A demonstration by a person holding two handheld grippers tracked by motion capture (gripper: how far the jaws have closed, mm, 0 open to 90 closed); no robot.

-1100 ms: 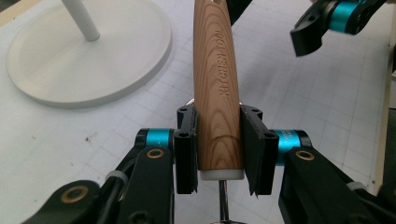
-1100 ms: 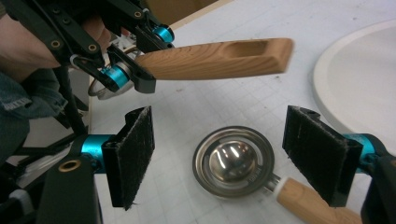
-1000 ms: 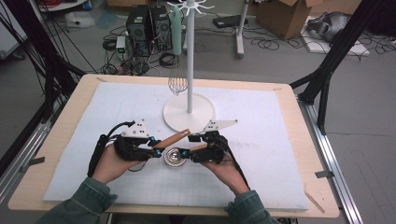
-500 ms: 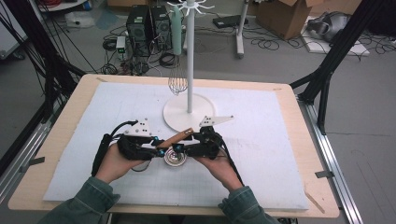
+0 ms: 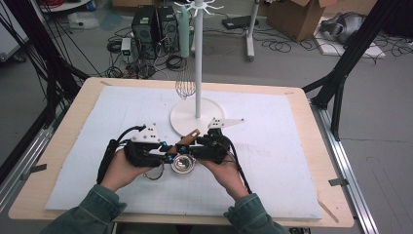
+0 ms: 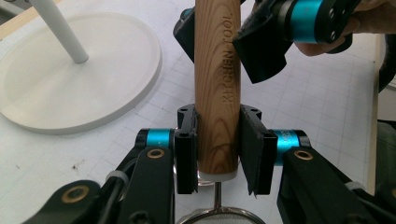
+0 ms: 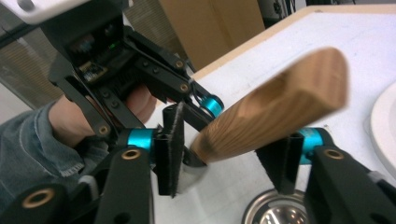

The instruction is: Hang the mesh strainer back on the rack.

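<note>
While the left gripper (image 6: 217, 154) pinches the light wooden handle (image 6: 217, 79) of a small metal strainer (image 5: 182, 165) at lower centre, the right gripper (image 7: 229, 158) stands spread around it, jaws not touching; behind, a white round-based stand (image 5: 196, 116) rises from the table (image 5: 73, 102).

— What colours on the handle (image 6: 217, 88)?
— Light-brown wood grain. Black fingers (image 6: 186, 149) with bright-blue hubs.
— And underneath?
— White gridded mat (image 5: 272, 146) on a pale-wood counter (image 5: 321, 141); white stand (image 5: 197, 114)

Standing upright on a white mat (image 5: 272, 161) covering the wooden table (image 5: 73, 117): a white rack (image 5: 197, 97) on a round base. Hanging from it, a wire whisk (image 5: 185, 87). Lying beyond on the floor: computer towers (image 5: 156, 24), cables, cardboard boxes (image 5: 297, 17).
</note>
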